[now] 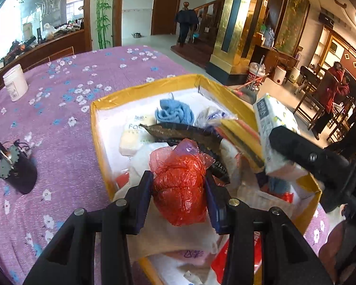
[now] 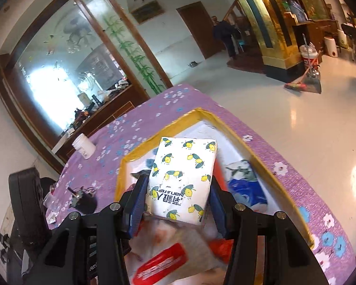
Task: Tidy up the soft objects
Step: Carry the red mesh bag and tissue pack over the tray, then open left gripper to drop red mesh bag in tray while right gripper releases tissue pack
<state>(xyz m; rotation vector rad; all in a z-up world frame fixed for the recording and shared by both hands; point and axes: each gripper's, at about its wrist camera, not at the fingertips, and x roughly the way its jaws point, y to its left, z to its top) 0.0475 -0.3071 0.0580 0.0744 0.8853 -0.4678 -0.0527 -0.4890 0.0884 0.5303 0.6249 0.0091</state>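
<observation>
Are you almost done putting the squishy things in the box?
Partly done. The yellow-edged box already holds a blue cloth and other soft packs. In hand now: the left gripper squeezes a red plastic bag, and the right gripper grips a lemon-print tissue pack, both over the box. Left to do: let them go inside.

Purple floral tbl [image 1: 66, 147], yellow-edged box [image 1: 140, 90], white jar [image 1: 15, 85], dark pouch [image 1: 19, 168]
</observation>
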